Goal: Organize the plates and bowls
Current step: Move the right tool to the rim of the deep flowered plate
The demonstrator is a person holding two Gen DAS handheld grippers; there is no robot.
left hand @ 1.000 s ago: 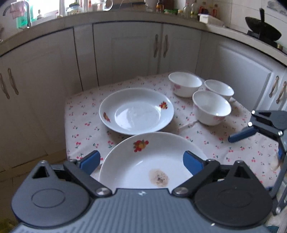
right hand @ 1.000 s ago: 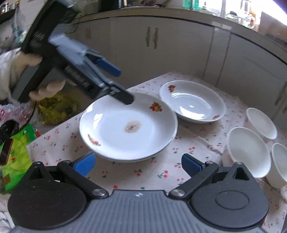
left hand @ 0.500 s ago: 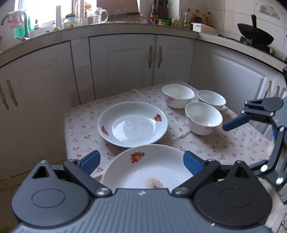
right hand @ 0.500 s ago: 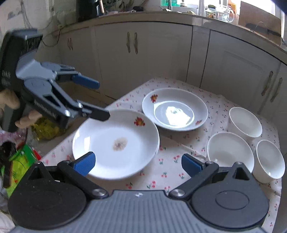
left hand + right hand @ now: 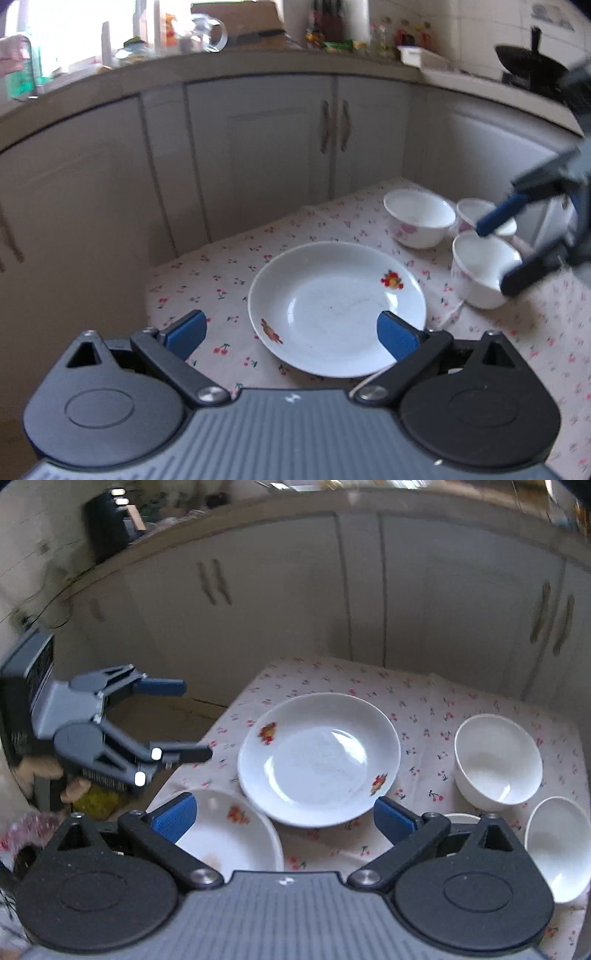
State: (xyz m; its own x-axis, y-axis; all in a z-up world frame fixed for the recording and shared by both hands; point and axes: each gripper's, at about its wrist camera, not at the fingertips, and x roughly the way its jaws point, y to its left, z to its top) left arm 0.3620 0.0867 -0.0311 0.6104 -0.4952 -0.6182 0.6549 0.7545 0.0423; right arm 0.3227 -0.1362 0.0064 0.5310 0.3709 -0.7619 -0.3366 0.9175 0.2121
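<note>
Two white plates with fruit prints lie on the cherry-print tablecloth (image 5: 436,705). The far plate (image 5: 336,310) (image 5: 319,758) is bare. The near plate (image 5: 229,834) has a brown stain and is partly under my right gripper's left finger. Three white bowls stand at the right: one (image 5: 419,221) (image 5: 496,762), a second (image 5: 480,273) (image 5: 557,845), and a third (image 5: 467,210) half hidden. My left gripper (image 5: 290,328) (image 5: 184,720) hangs open and empty off the table's left edge. My right gripper (image 5: 284,818) (image 5: 506,251) is open and empty near the bowls.
Grey kitchen cabinets (image 5: 266,147) wrap closely around the small table on the far and side edges. A worktop with bottles and a black pan (image 5: 532,66) runs above them. A person's hand (image 5: 44,771) holds the left gripper. A yellow-green bag (image 5: 94,801) lies on the floor.
The left gripper left the stained plate and moved off the table's left edge, now facing the far plate. The right gripper rose and rolled, nearer the bowls. Both jaws stayed open.
</note>
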